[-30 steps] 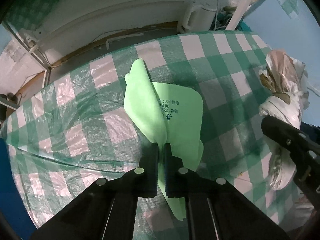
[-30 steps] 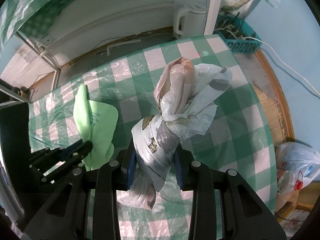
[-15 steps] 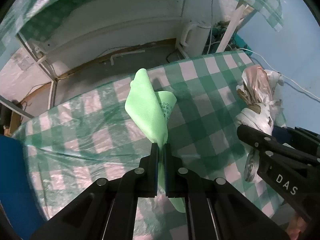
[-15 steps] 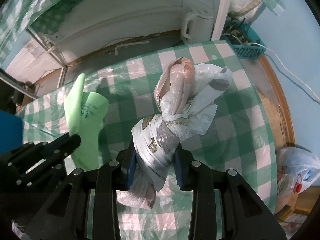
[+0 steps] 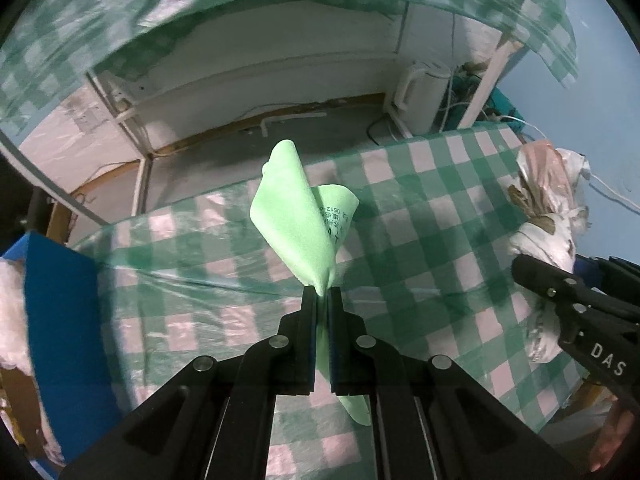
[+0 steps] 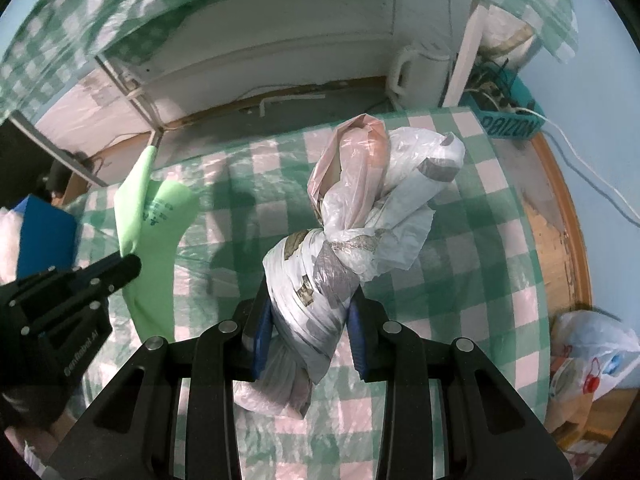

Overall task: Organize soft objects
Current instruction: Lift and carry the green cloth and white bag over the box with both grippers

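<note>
The left gripper [image 5: 321, 294] has its fingers pressed together on a thin green cloth [image 5: 298, 224] with printed lettering, pinched near one edge so it fans out beyond the tips, clear of the checked tablecloth [image 5: 420, 240]. The right gripper [image 6: 308, 312] clamps a knotted bundle of plastic bags [image 6: 360, 216] around its taped waist, also held off the table. Both soft items look picked up but neither is put away. A blue bin [image 5: 60, 320] with something white and fluffy [image 5: 10, 312] beside it stands past the table's left edge; probably the destination, so carrying and dropping both remain.
</note>
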